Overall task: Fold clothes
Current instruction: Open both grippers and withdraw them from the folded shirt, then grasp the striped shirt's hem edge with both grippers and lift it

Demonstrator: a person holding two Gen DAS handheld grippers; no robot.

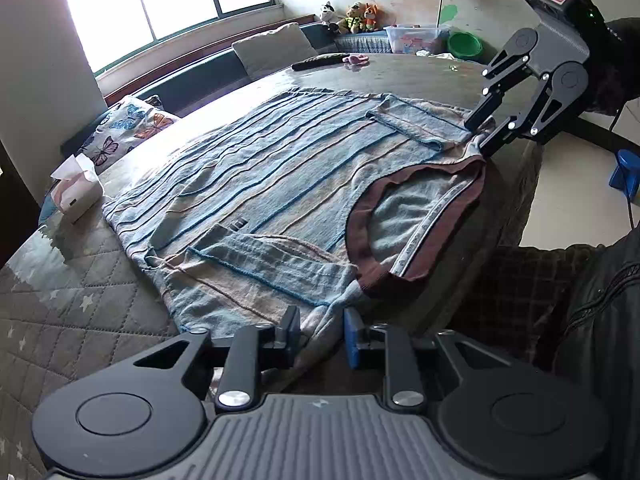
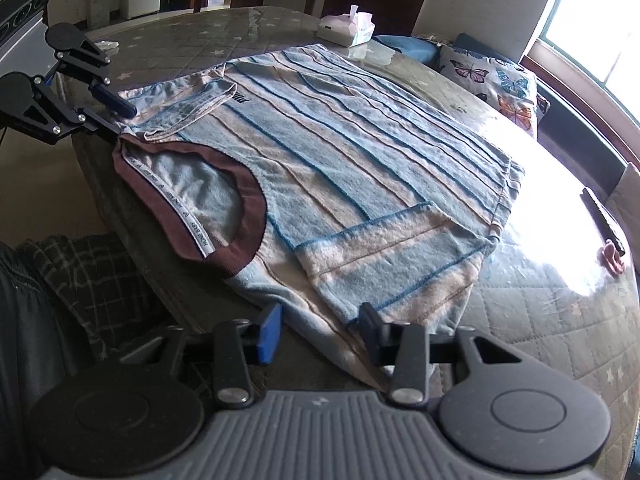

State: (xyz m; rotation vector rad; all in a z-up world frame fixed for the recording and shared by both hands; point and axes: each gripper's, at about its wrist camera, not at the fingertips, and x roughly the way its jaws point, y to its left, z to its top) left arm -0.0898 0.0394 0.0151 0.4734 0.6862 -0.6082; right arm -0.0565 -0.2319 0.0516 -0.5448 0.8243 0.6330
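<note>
A blue and beige striped sweater [image 1: 280,184] with a brown collar [image 1: 360,216] lies flat on the round quilted table [image 1: 80,300], both sleeves folded inward. My left gripper [image 1: 322,332] sits at the near shoulder; its jaws are narrowed and a bunched fold of the shoulder fills the gap. In the right wrist view the same sweater [image 2: 360,160] spreads ahead. My right gripper [image 2: 320,330] stands open, straddling the other shoulder where the cloth droops over the table edge. Each view shows the opposite gripper at the far shoulder: the right gripper [image 1: 482,136] and the left gripper [image 2: 122,122].
A tissue box [image 1: 76,192] stands beyond the sweater's hem. A dark remote and a pink item [image 1: 356,59] lie at the far table edge. Butterfly cushions [image 2: 492,80] line a bench under the window. A checked cloth [image 1: 516,296] and a person's dark clothing lie beside the table.
</note>
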